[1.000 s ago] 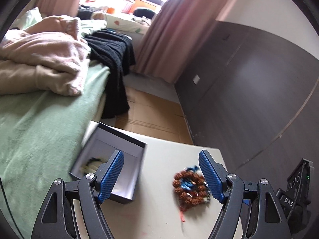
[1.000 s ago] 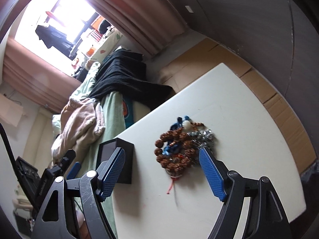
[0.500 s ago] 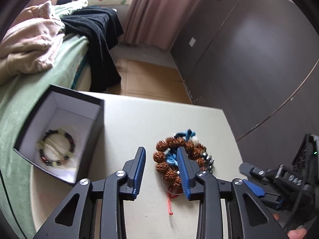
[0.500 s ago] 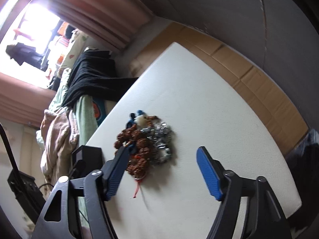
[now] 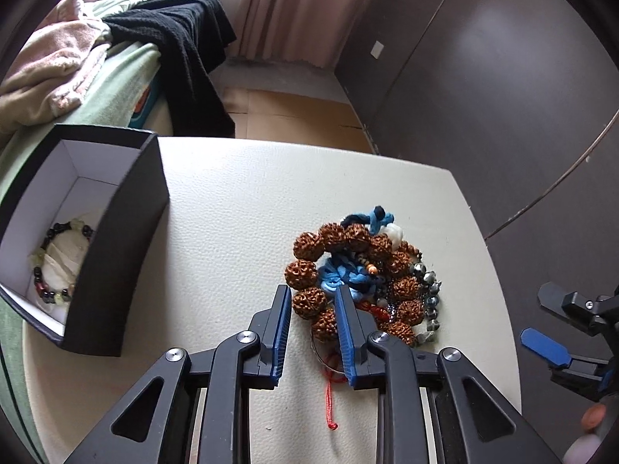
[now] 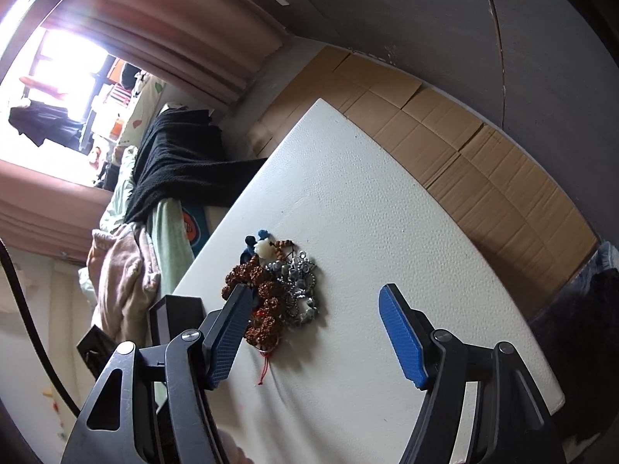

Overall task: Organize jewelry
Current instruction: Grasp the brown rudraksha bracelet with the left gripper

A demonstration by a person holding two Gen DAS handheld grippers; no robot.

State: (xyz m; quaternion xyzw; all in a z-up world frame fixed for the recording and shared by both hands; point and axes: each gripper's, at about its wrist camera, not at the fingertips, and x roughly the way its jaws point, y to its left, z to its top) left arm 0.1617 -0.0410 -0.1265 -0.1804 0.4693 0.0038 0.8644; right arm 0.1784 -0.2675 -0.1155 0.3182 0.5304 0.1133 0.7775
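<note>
Brown seed beads of a bracelet (image 5: 309, 301) are sitting between the narrowed fingers of the left gripper (image 5: 312, 323), atop the jewelry pile (image 6: 278, 294) on the white table (image 5: 240, 208). Right gripper (image 6: 315, 342) is hovering nearby, spread wide. Black box (image 5: 116, 247) is holding another bracelet (image 5: 58, 263).

We count 1 black gift box (image 5: 116, 239) w/ white inside, and 1 beaded bracelet (image 5: 58, 259) in it. On the white table (image 5: 232, 212) lies 1 tangled jewelry pile (image 5: 363, 282); separate pieces there we cannot count exactly. We make out approx. 10 big brown seed beads (image 5: 307, 245), 1 blue cord (image 5: 381, 216), 1 red string (image 5: 329, 402). Grippers: 2, left gripper (image 5: 311, 328) and right gripper (image 6: 313, 336).
</note>
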